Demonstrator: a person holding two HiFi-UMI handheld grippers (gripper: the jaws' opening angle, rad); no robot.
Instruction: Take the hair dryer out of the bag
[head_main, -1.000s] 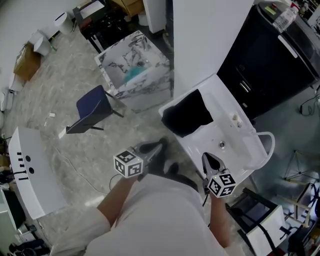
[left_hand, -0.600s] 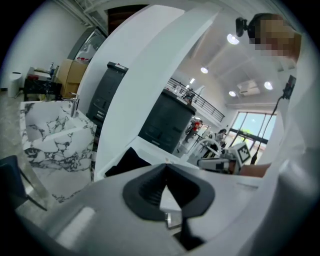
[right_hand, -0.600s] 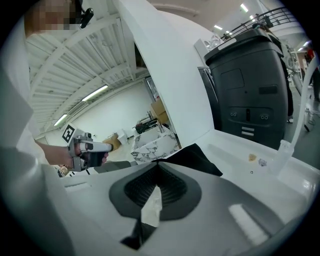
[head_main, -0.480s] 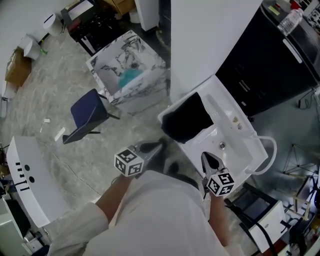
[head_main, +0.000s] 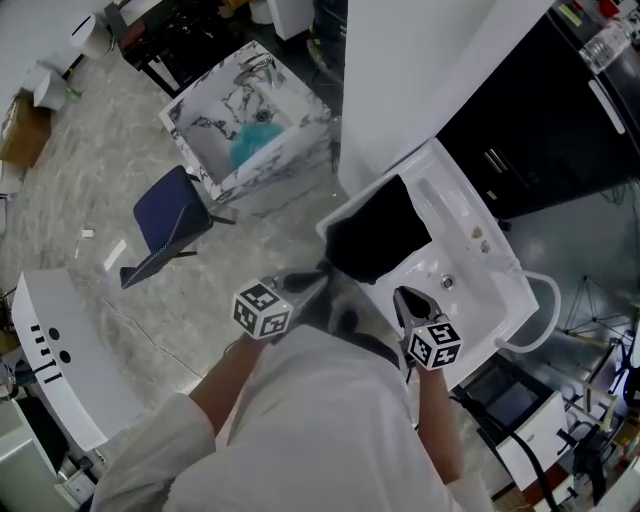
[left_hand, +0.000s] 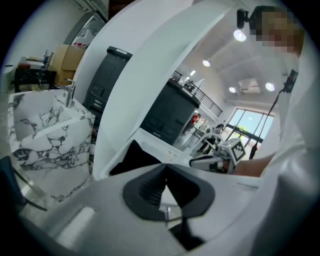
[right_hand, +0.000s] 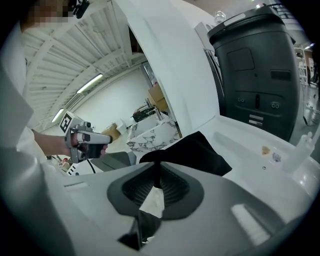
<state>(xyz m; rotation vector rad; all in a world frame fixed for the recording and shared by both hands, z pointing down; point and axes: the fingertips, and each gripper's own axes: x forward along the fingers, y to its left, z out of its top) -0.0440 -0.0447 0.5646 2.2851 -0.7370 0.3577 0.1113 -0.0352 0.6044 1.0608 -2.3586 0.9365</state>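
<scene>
Across the ten o'clock end of the white moulded washbasin (head_main: 462, 262) lies the soft black fabric bag (head_main: 378, 232), slumped flat. No hair dryer shows, so it is presumably inside the bag. Both tools hover at the basin's near edge, short of the bag and touching nothing. With the bag at its one o'clock, the left gripper (head_main: 318, 278) is clenched and empty, likely meant to pin the cloth. With the bag at its eleven o'clock, the right gripper (head_main: 401, 295) has just been parting its jaws, nothing between them, probably readying to reach in.
</scene>
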